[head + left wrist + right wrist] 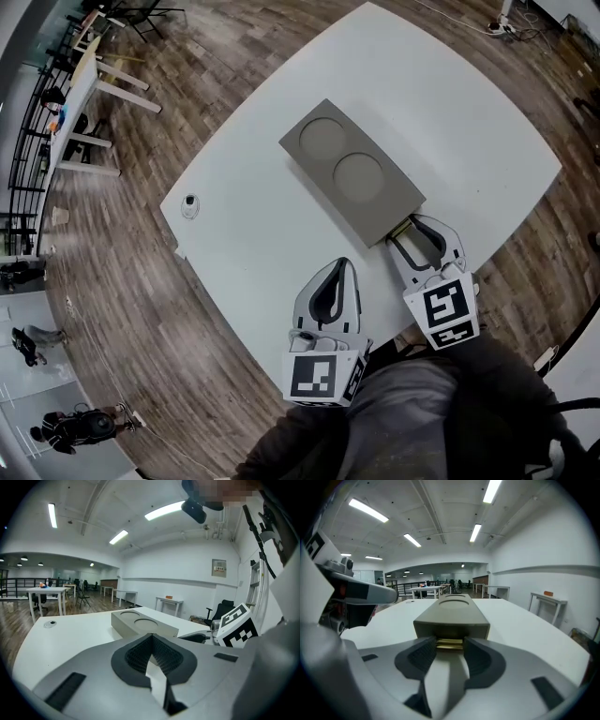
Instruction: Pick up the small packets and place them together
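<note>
The open hall where I work

My white table (469, 122) stands on a floor (141, 281) of brown wood planks. Around me are plain white walls (178, 588) and a white ceiling with long light strips (164, 510). A black railing (23, 141) runs along the far side with white desks (47, 591) near it. 1 small table (169, 603) and 1 black chair (222, 609) sit by the wall.

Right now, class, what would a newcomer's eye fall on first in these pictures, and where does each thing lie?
A grey box with two round hollows in its top lies slantwise in the middle of the white table. The right hand-held gripper, jaws open, sits at its open end, where yellowish packets show. The left hand-held gripper, shut, is beside it near the table's edge.
</note>
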### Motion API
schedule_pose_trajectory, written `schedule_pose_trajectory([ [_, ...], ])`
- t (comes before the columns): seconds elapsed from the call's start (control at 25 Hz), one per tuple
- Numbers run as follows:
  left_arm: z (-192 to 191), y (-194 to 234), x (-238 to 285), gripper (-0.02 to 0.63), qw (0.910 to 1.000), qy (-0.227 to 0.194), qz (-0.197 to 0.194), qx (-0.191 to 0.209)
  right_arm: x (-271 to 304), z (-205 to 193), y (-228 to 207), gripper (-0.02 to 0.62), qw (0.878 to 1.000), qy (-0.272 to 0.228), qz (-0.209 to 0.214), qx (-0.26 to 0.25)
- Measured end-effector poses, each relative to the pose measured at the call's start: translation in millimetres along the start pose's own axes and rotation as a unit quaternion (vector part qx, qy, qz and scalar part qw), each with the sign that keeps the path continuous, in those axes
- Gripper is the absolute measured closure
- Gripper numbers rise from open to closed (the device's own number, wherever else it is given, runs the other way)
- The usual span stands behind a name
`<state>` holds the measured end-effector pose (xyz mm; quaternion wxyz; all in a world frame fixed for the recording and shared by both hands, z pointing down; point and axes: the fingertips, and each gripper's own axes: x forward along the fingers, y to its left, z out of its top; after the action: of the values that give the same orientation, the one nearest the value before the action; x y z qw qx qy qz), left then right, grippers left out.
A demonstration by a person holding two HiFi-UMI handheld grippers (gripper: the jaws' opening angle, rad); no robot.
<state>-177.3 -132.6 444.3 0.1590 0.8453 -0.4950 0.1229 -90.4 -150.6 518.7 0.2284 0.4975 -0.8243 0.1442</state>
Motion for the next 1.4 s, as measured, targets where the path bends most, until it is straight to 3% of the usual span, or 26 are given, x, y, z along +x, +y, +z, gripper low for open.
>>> schedule_pose_trajectory([
  [0.24,0.7,-2.2,4.3,0.603,0.9999,0.006,-0.005,0.011,-3.3,-1.0,-2.8,0.420,1.000,-0.015,0.000,0.010],
  [0.6,-0.7,-37.9,-0.7,0.603,0.9992,0.011,-0.007,0.038,-41.9,-20.0,3.9,0.420,0.999,-0.038,0.015,0.002],
  [1.0,-19.7,-100.9,-11.3,0.603,0.9983,0.021,-0.005,0.054,-121.9,-75.1,9.2,0.420,0.998,-0.042,0.035,0.001],
  [1.4,-23.5,-145.0,-6.1,0.603,0.9981,0.015,0.001,0.059,-158.4,-107.6,7.4,0.420,0.997,-0.043,0.060,-0.006],
])
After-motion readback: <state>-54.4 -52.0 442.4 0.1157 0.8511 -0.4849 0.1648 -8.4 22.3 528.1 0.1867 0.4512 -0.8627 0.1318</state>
